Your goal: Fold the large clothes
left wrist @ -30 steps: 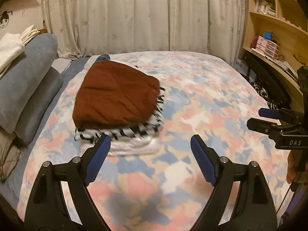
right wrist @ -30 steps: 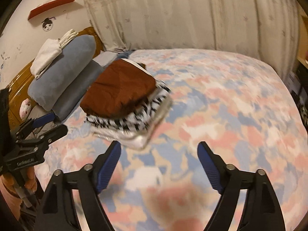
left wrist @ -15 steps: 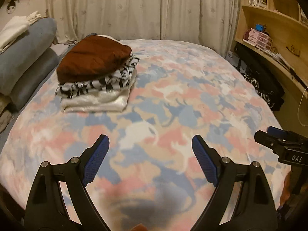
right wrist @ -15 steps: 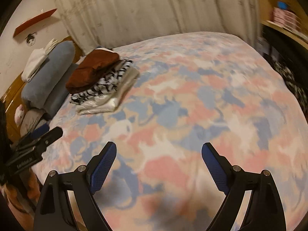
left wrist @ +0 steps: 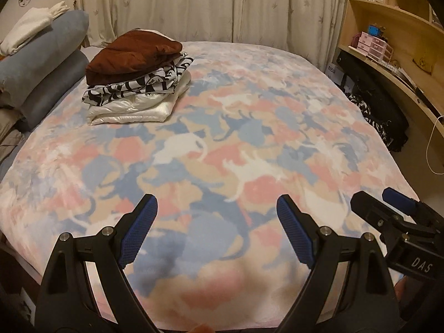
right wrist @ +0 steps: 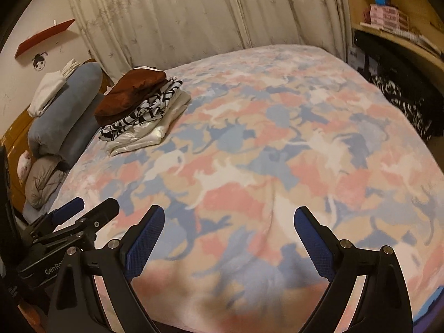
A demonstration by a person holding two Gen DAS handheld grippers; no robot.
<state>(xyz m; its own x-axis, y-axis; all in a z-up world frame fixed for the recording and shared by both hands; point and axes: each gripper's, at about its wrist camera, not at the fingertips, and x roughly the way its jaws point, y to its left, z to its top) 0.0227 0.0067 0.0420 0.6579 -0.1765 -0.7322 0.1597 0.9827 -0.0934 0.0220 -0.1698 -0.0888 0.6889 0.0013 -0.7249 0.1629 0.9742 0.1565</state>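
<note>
A stack of folded clothes (left wrist: 133, 83) lies at the far left of the bed: a brown garment (left wrist: 133, 55) on top, a black-and-white patterned one (left wrist: 144, 84) under it, a white one (left wrist: 130, 112) at the bottom. The right wrist view shows the same stack (right wrist: 133, 102). My left gripper (left wrist: 216, 202) hovers open over the near part of the pastel cat-print blanket (left wrist: 249, 138), with nothing between its fingers. My right gripper (right wrist: 229, 213) is open and empty too, over the blanket near the front edge. Each gripper shows in the other's view: right gripper (left wrist: 374, 198), left gripper (right wrist: 94, 208).
Blue-grey pillows (left wrist: 36, 63) with a white folded cloth (left wrist: 30, 27) on top line the bed's left side. Curtains (left wrist: 208, 5) hang behind. A wooden shelf unit (left wrist: 388, 41) and dark bags (left wrist: 374, 116) stand to the right. The bed's front edge is just below the grippers.
Both grippers have drawn back from the stack toward the bed's near edge and lower. The stack now sits far off at the left. The right jaws stand slightly wider.
</note>
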